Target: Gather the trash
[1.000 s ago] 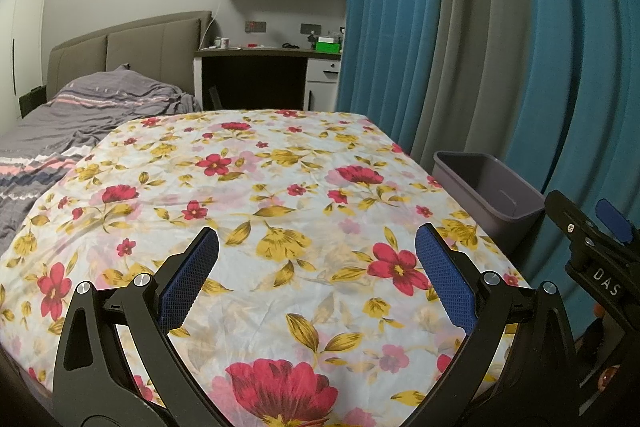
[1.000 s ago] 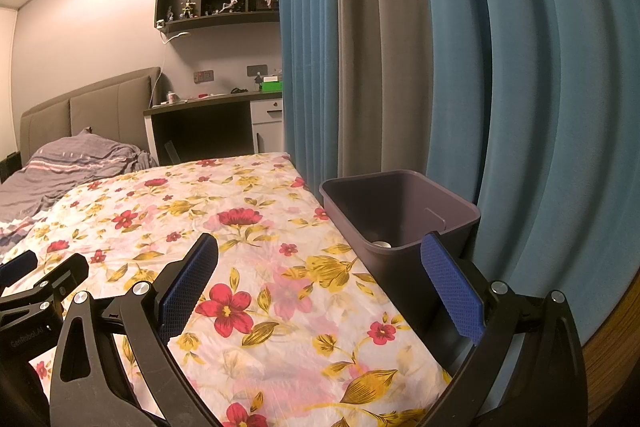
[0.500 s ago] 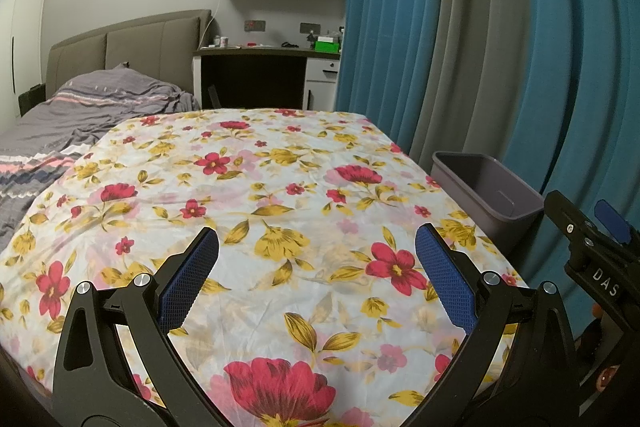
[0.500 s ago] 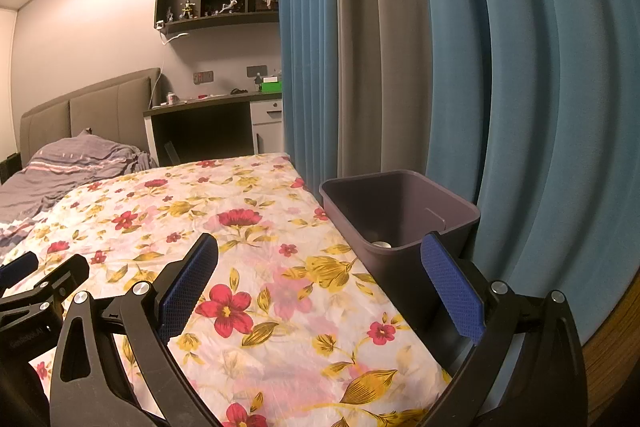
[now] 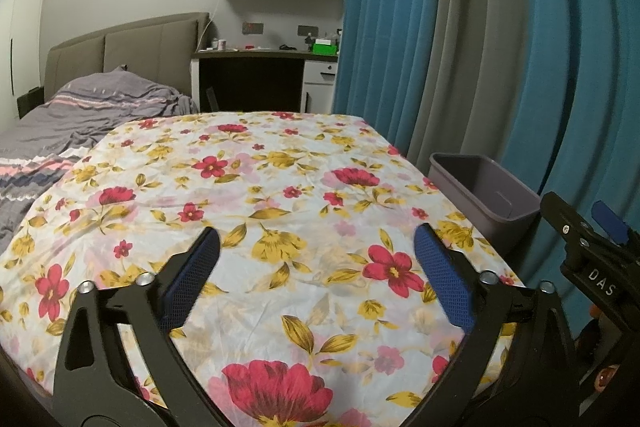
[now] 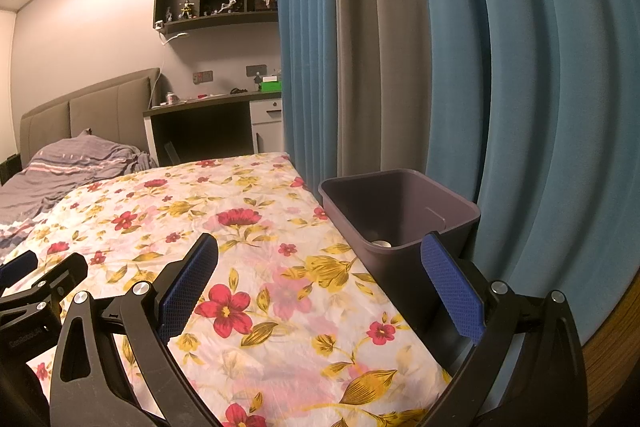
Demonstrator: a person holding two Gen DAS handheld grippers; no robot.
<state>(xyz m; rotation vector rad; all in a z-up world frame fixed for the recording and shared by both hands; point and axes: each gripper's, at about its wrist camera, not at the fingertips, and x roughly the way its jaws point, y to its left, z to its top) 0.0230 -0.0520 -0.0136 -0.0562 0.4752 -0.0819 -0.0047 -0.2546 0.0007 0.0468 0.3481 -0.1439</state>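
A grey-purple plastic bin (image 5: pixel 480 187) stands on the floor by the right side of the bed, against the curtain. In the right wrist view the bin (image 6: pixel 400 203) shows a small pale round item (image 6: pixel 380 243) on its bottom. My left gripper (image 5: pixel 316 233) hovers over the floral sheet; its jaws are wide and closing, with nothing between them. My right gripper (image 6: pixel 320 239) stands open and empty over the bed's right edge, its right finger in front of the bin. No loose trash shows on the sheet.
The floral sheet (image 5: pixel 280 187) covers the near part of the bed, and a grey striped blanket (image 5: pixel 80 115) lies at the far left. Blue and grey curtains (image 6: pixel 400 67) hang right behind the bin. A desk (image 5: pixel 260 75) stands beyond the bed.
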